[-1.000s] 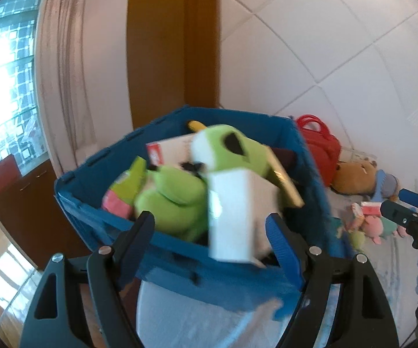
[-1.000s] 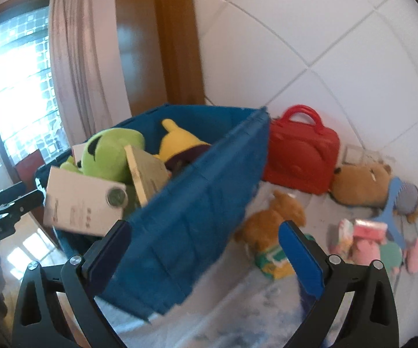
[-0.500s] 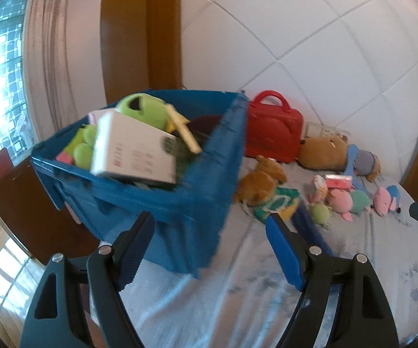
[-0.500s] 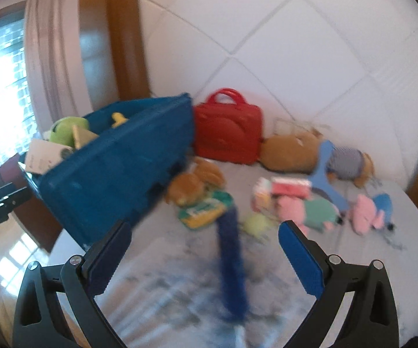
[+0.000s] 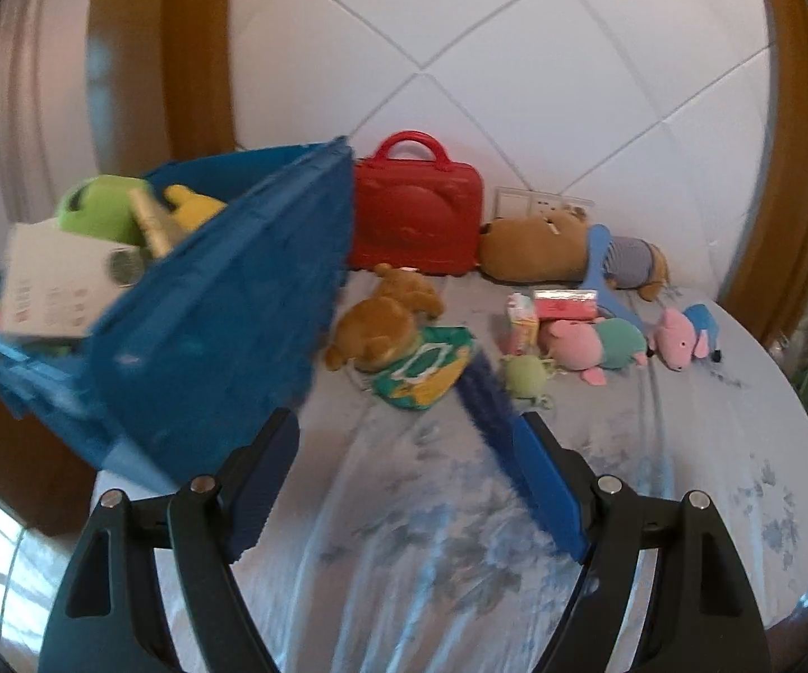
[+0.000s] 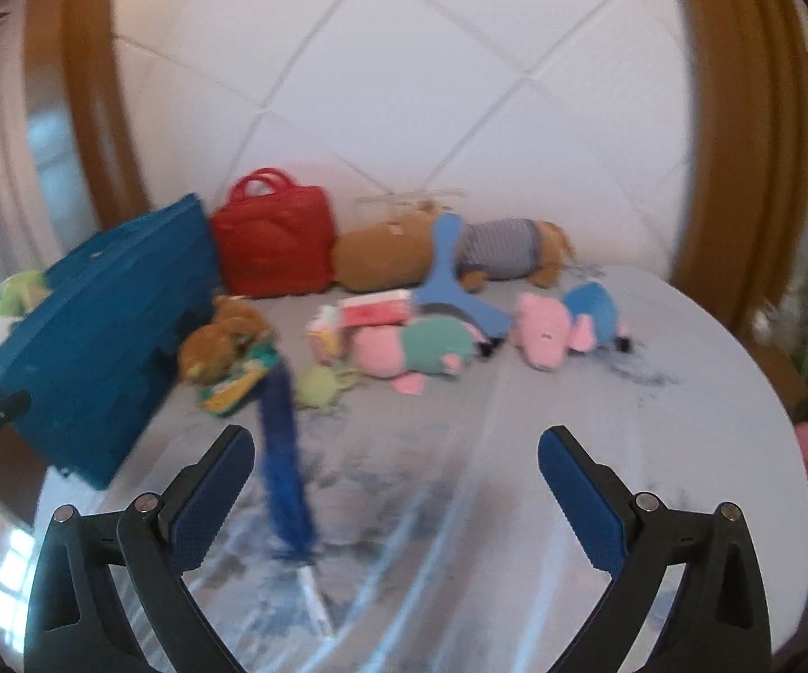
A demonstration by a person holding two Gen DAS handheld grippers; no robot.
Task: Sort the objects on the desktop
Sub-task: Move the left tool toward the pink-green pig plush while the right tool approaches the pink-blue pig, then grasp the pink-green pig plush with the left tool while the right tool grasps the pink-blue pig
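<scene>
A blue bin (image 5: 224, 303) at the left holds a green plush (image 5: 101, 213), a yellow plush and a white box (image 5: 61, 280); it also shows in the right wrist view (image 6: 101, 331). Loose on the bed lie a red case (image 5: 415, 219), brown plushes (image 5: 387, 319), pink plushes (image 5: 678, 331), a blue paddle (image 6: 448, 280) and a dark blue brush (image 6: 286, 460). My left gripper (image 5: 404, 482) is open and empty above the sheet. My right gripper (image 6: 398, 488) is open and empty too.
The bed has a pale blue patterned sheet (image 5: 684, 505) and a white quilted headboard (image 5: 488, 56) with wooden posts. A small green ball (image 5: 524, 376) and a green-yellow packet (image 5: 420, 376) lie mid-bed. The bed's edge curves at the right.
Both grippers have swung right, away from the blue bin toward the loose toys. The white box that was in front of the left gripper now lies in the bin.
</scene>
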